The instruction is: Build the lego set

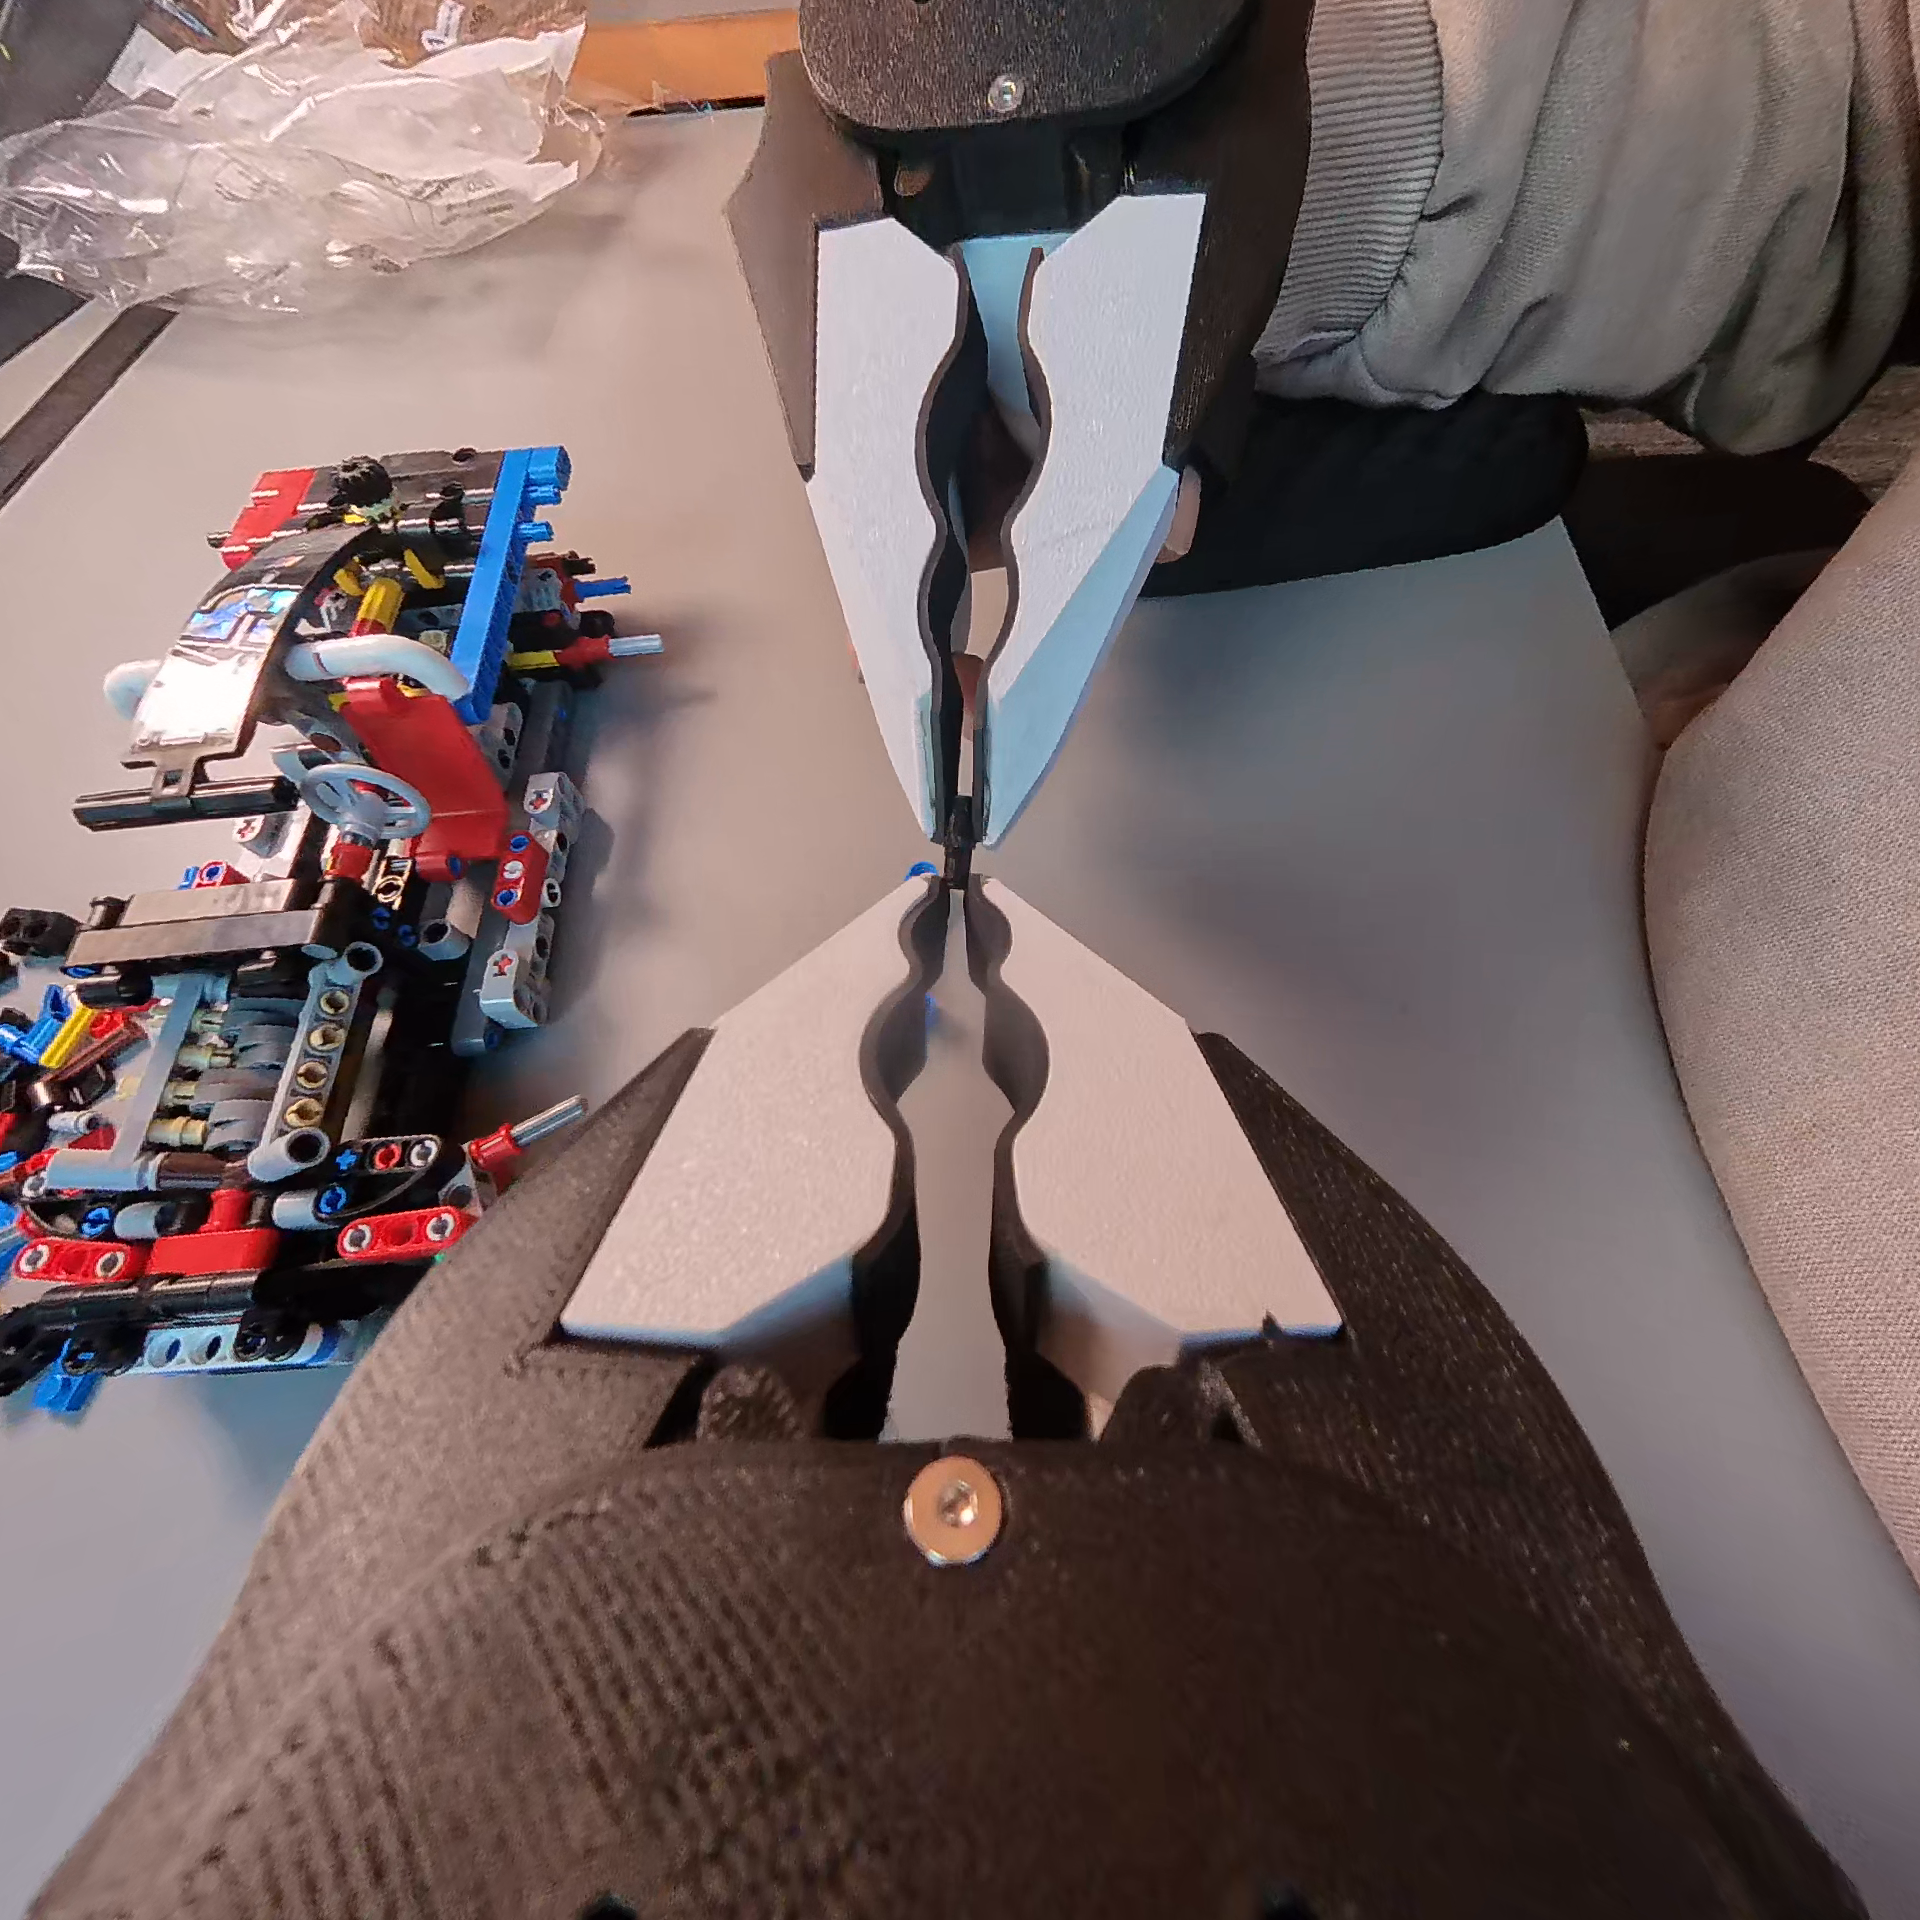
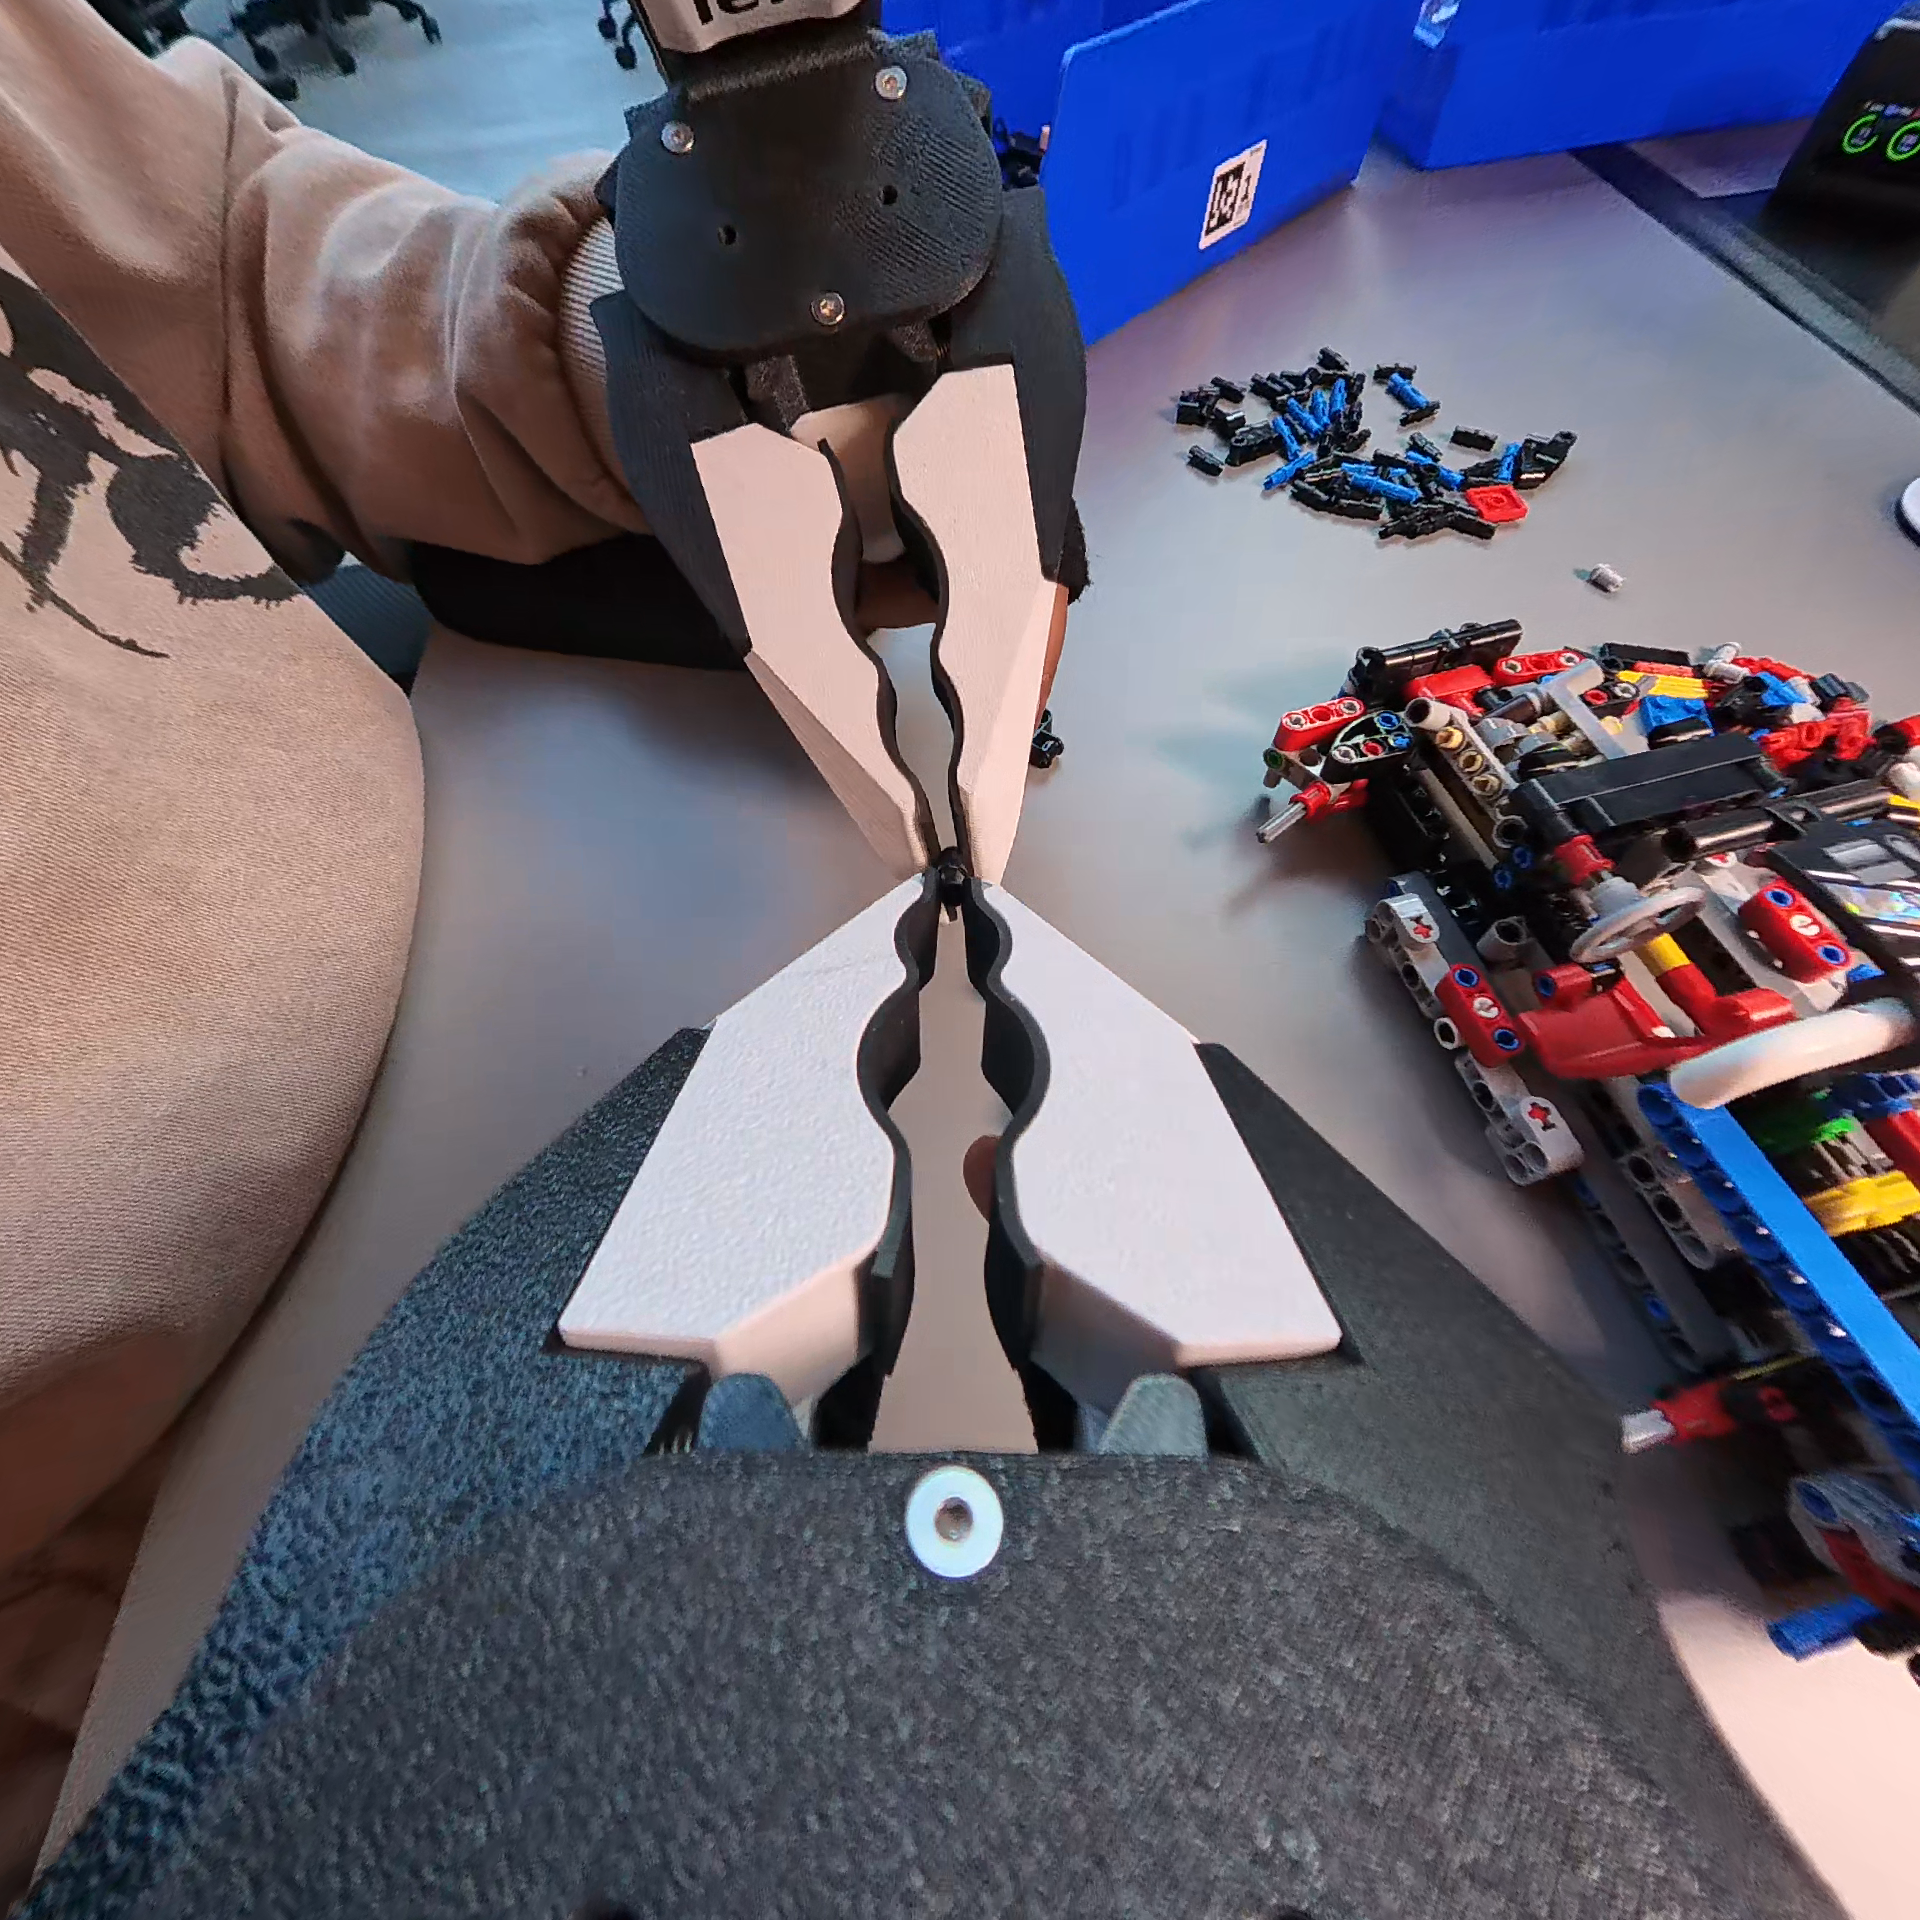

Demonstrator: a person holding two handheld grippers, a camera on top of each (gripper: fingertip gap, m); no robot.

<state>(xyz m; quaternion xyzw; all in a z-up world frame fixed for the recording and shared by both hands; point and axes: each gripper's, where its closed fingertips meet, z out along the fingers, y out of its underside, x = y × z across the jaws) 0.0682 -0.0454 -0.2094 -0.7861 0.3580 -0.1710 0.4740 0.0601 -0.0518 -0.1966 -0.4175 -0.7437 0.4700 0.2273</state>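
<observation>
Both white-padded, wavy-edged tools, left tool [image 1: 958, 883] and right tool [image 2: 951, 883], pinch one tiny black pin [image 1: 958, 844] tip-to-tip.

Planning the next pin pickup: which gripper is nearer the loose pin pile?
Left. The left gripper comes in from the end holding the pin pile; the right gripper comes from the opposite end. Their tips meet, both shut on a small black piece.

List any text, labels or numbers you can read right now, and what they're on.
I can't copy out writing; these things carry it:
White label on the left gripper: cut off by the frame edge.
White sticker on the blue bin: a square code pattern, no words legible.
Clear plastic bags: print too blurred.
Dark screen: green dials, too small to read.
</observation>
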